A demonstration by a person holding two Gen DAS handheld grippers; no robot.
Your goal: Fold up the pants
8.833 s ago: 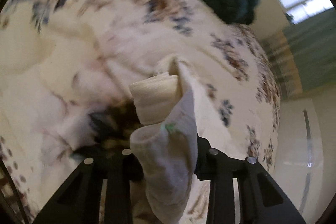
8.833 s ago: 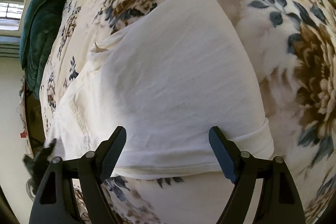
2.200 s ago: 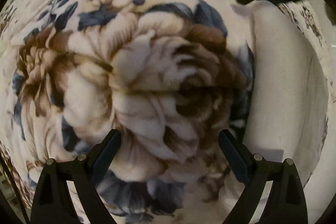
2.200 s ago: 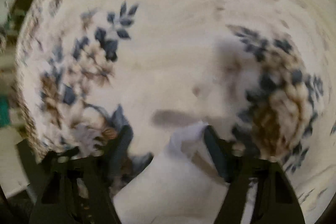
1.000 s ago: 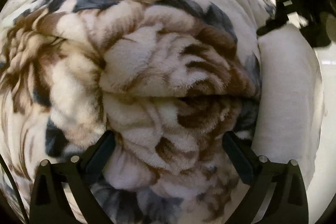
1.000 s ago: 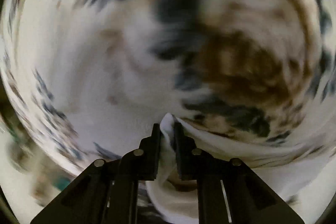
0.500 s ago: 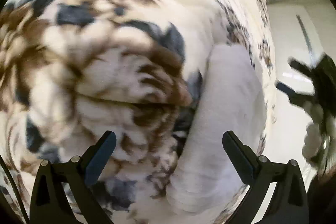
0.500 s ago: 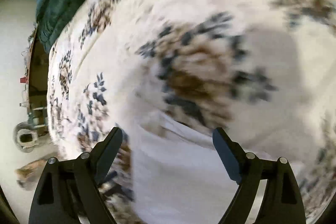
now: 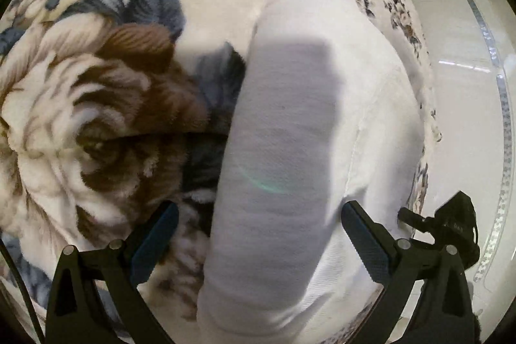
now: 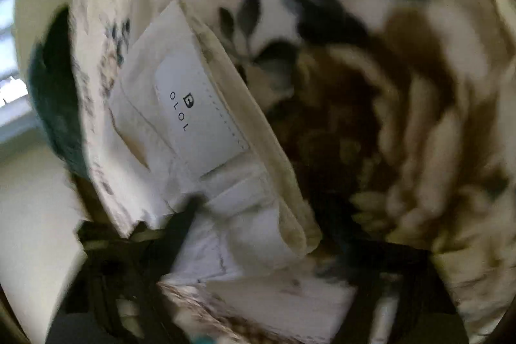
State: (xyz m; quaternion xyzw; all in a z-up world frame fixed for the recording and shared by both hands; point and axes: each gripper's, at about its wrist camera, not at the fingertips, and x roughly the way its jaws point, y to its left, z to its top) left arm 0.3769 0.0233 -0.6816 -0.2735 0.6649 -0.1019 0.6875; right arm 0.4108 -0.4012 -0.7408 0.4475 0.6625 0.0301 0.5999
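One pair of white pants (image 9: 309,124), folded into a long bundle, lies on the floral blanket (image 9: 96,105) near the bed's edge, pale floor (image 9: 458,31) beyond. Left tongs (image 9: 258,234) spread wide, both fingers (image 9: 154,234) clear of the cloth, the folded bundle lying between them and under them, nothing pinched. One shadow patch across the bundle. Other tool, black, visible at lower right of left view (image 9: 451,224). Right wrist view heavily blurred: waistband (image 10: 251,131) with one sewn label (image 10: 196,115) showing, one belt loop, one dark green pillow (image 10: 54,92) at left. Right tongs (image 10: 267,250) are dark smears low in frame; cannot tell spread or pressed together
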